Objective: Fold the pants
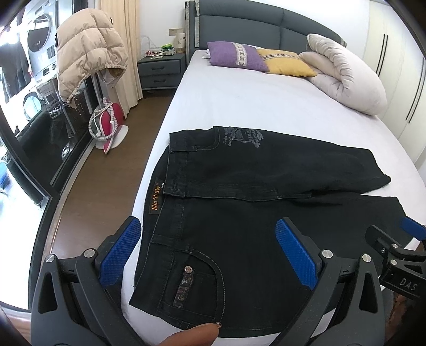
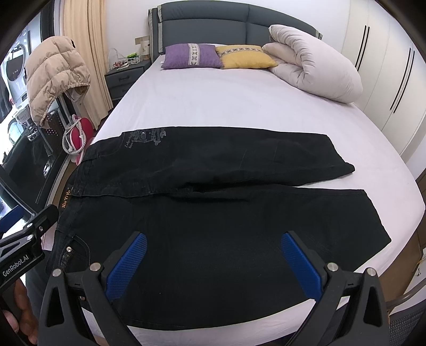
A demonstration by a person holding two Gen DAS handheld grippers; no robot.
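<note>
Left wrist view: black pants (image 1: 239, 213) lie flat across the bed (image 1: 239, 106), under both wide-spread grippers, left gripper (image 1: 210, 255) and right gripper (image 2: 213, 263); pillows (image 1: 237, 56) and folded duvet (image 1: 346, 74) sit well beyond.

My right gripper (image 2: 213, 262) spread wide above black pants (image 2: 213, 213) lying flat on bed (image 2: 226, 106); waistband left, legs right.

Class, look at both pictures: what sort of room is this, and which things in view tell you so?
Most likely a home bedroom. A bed with a padded headboard, pillows and a nightstand beside it all point that way.
</note>
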